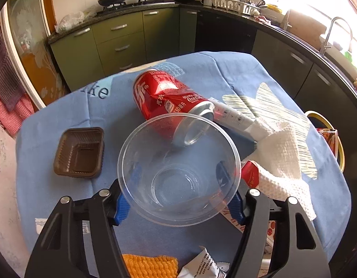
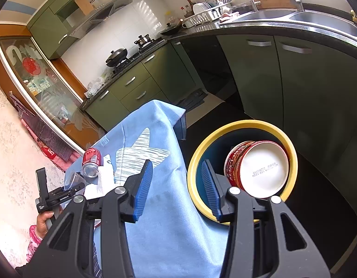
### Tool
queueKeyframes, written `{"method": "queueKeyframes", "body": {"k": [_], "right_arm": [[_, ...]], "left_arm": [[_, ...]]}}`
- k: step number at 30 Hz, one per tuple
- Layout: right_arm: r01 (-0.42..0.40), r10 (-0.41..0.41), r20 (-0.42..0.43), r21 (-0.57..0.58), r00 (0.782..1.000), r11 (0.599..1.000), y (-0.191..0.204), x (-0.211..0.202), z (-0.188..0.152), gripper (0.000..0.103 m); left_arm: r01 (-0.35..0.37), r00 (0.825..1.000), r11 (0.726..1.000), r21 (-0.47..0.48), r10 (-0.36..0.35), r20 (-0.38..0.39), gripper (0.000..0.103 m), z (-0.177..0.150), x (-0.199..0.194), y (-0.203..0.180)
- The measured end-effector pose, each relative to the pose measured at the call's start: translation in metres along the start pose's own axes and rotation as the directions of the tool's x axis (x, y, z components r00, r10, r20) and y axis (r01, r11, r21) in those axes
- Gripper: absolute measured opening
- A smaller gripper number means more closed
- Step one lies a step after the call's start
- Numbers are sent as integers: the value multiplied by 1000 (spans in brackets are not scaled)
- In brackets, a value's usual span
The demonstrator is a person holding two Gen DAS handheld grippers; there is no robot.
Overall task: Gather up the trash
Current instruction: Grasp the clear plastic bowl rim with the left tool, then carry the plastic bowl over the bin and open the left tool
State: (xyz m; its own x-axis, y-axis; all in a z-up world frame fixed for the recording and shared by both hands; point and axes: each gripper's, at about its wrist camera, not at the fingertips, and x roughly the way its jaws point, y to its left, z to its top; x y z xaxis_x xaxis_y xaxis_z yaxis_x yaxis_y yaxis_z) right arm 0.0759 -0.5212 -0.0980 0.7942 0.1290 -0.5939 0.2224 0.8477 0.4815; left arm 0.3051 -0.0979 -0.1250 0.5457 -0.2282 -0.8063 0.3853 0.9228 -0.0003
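Observation:
My left gripper (image 1: 178, 185) is shut on a clear plastic bowl (image 1: 178, 171), one blue pad on each side of it, held above the blue tablecloth (image 1: 62, 115). Behind the bowl lies a dented red cola can (image 1: 164, 95) on its side. A white tube (image 1: 234, 118), a white paper towel (image 1: 280, 159) and a brown plastic tray (image 1: 80, 153) lie around it. My right gripper (image 2: 177, 185) is open and empty, beside the table's edge, above a yellow-rimmed bin (image 2: 238, 127). A red instant-noodle cup (image 2: 257, 166) lies inside the bin.
A yellow cloth (image 1: 150, 266), a silver wrapper (image 1: 201, 266) and red packaging (image 1: 250, 173) lie at the table's near side. The bin (image 1: 326, 120) stands on the dark floor right of the table. Green kitchen cabinets (image 2: 136, 90) and a sink counter (image 2: 294, 20) surround the area.

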Motion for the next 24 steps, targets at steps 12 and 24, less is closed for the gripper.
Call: {"method": "queueKeyframes", "body": {"k": [12, 24], "right_arm": [[-13, 13, 6, -14, 1000, 1000, 5, -3, 0, 43], [1, -2, 78, 23, 997, 1000, -24, -38, -5, 43]], "left_arm": [[-54, 994, 997, 56, 48, 99, 65, 0, -59, -12], [214, 970, 939, 270, -236, 53, 66, 31, -102, -140]]}}
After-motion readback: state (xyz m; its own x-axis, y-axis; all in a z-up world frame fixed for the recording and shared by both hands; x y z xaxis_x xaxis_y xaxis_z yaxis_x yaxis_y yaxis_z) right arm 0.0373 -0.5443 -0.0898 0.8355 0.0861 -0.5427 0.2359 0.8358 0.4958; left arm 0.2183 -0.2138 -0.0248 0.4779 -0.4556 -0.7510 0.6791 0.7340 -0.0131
